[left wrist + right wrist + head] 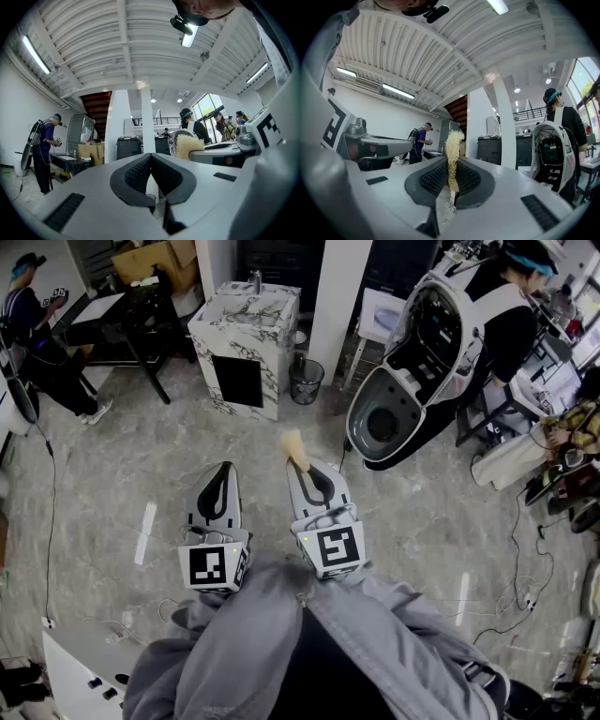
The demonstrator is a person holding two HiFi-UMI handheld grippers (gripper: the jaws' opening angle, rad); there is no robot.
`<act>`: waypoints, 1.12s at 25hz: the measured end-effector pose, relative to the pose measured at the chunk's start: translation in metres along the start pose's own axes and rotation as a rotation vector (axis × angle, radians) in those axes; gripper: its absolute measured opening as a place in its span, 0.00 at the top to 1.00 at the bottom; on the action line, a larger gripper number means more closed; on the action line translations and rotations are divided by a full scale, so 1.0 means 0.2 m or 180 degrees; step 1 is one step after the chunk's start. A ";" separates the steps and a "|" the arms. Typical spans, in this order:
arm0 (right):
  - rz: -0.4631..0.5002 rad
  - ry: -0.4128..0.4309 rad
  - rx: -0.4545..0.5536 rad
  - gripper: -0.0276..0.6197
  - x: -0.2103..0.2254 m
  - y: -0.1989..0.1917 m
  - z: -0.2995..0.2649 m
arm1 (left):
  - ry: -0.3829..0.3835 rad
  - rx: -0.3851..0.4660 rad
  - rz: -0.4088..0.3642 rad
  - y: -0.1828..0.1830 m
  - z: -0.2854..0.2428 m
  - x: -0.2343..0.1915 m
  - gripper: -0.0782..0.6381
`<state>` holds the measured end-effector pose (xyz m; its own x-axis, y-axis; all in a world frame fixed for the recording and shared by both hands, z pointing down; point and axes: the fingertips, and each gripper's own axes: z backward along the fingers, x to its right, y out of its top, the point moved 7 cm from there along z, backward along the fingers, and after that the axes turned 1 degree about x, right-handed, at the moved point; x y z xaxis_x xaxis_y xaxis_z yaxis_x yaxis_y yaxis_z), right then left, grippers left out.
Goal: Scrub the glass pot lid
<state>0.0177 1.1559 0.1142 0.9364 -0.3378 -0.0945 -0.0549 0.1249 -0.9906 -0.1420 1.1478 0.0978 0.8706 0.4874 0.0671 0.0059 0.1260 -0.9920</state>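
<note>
No glass pot lid shows in any view. In the head view both grippers are held low in front of the person's grey sleeves, above the marbled floor. My right gripper (305, 468) is shut on a pale yellow fibrous scrubber (293, 448) that sticks out past its tips. The right gripper view shows the scrubber (453, 150) pinched upright between the black pads (436, 177). My left gripper (223, 468) is beside it on the left. Its black pads (138, 174) meet with nothing between them. The scrubber (189, 147) also shows to the right in the left gripper view.
A marble-patterned sink cabinet (246, 343) stands ahead, with a mesh bin (306, 381) and a white pillar (337, 296) beside it. A large white shell-shaped rig (412, 362) stands at the right next to a person. Cables (525, 549) trail over the floor. A dark table (122, 320) and another person are at far left.
</note>
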 end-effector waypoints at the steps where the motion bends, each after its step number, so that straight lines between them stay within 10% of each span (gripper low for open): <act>1: 0.0003 -0.0001 0.0005 0.88 0.02 0.00 0.00 | -0.0006 0.0008 0.0000 -0.01 -0.01 0.00 0.87; 15: -0.0124 0.0056 0.0041 0.88 0.25 -0.14 -0.12 | -0.0030 -0.0084 -0.0001 -0.16 -0.27 0.07 0.87; 28: -0.0194 0.0026 -0.0019 0.88 0.42 -0.22 -0.67 | -0.0017 -0.0096 0.0134 -0.25 -0.76 -0.28 0.87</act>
<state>0.0523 0.9978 0.1359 0.9352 -0.3524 -0.0349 -0.0001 0.0984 -0.9951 -0.1170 0.9825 0.1281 0.8678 0.4962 0.0256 -0.0158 0.0791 -0.9967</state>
